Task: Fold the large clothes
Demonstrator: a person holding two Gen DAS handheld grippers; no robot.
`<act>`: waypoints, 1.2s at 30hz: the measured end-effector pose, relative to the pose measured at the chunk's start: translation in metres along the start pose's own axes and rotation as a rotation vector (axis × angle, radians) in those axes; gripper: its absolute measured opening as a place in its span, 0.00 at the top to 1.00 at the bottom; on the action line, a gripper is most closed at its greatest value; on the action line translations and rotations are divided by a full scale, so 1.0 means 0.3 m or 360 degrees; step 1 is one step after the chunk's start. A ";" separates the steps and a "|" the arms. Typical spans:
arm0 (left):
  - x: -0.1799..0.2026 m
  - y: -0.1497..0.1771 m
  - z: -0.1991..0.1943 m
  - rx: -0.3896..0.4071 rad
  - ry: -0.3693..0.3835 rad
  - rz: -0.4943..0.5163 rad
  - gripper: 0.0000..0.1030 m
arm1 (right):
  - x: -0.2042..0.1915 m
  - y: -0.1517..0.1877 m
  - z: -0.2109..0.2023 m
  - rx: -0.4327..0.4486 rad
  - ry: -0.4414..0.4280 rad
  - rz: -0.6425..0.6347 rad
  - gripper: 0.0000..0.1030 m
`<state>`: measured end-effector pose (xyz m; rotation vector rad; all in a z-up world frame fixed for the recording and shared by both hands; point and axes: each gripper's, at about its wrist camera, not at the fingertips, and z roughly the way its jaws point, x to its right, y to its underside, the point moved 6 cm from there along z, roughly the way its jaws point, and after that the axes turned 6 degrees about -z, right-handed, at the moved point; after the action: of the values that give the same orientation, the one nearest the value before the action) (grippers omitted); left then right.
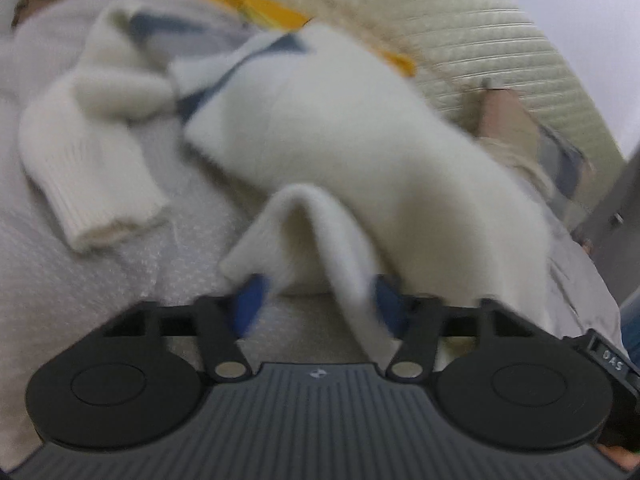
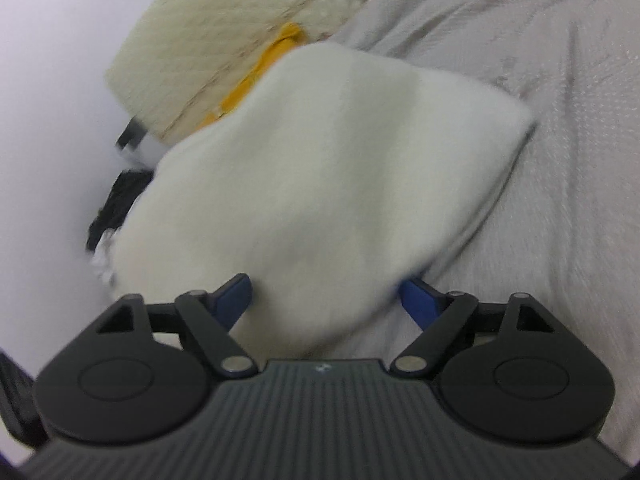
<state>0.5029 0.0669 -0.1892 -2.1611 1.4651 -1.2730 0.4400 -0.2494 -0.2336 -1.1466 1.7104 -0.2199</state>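
A large white knit sweater [image 1: 340, 132] with dark blue stripes near its collar lies crumpled on the bed cover [image 1: 80, 300]. Its ribbed sleeve cuff [image 1: 100, 200] rests at the left. My left gripper [image 1: 318, 300] has its blue fingertips [image 1: 248, 304] apart, with a loose arched fold of the sweater's hem between them; the pads do not visibly pinch it. In the right wrist view the sweater's white body [image 2: 320, 168] fills the middle. My right gripper [image 2: 326, 292] stands wide, and the cloth's near edge bulges between its fingers. Both views are blurred.
A cream quilted cushion [image 1: 460, 40] and a yellow item [image 1: 256, 0] lie beyond the sweater. A brown cardboard box [image 1: 508, 120] stands at the right. The grey bed cover [image 2: 560, 160] spreads to the right; a dark object [image 2: 116, 208] sits at the bed's left edge.
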 end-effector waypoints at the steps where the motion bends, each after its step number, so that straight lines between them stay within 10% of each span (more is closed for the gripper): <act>1: -0.008 -0.007 0.016 -0.0004 0.0008 -0.0033 0.51 | 0.002 -0.009 0.013 0.0004 0.0006 0.0018 0.20; 7: 0.011 -0.040 -0.034 0.0055 0.0160 -0.0033 0.93 | -0.036 -0.056 -0.051 0.0115 -0.0004 -0.0034 0.79; 25: 0.146 -0.037 -0.878 0.0440 0.0514 -0.0132 0.95 | -0.266 -0.121 -0.757 0.0342 -0.0151 -0.0387 0.86; 36: 0.135 0.266 -1.284 0.0460 0.0434 0.0044 0.95 | -0.174 0.079 -1.110 0.0328 -0.0159 -0.0294 0.86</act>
<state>0.1636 0.0958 0.0117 -1.8326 1.2985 -1.7053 0.1572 -0.3154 -0.0607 -1.1418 1.4583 -0.4357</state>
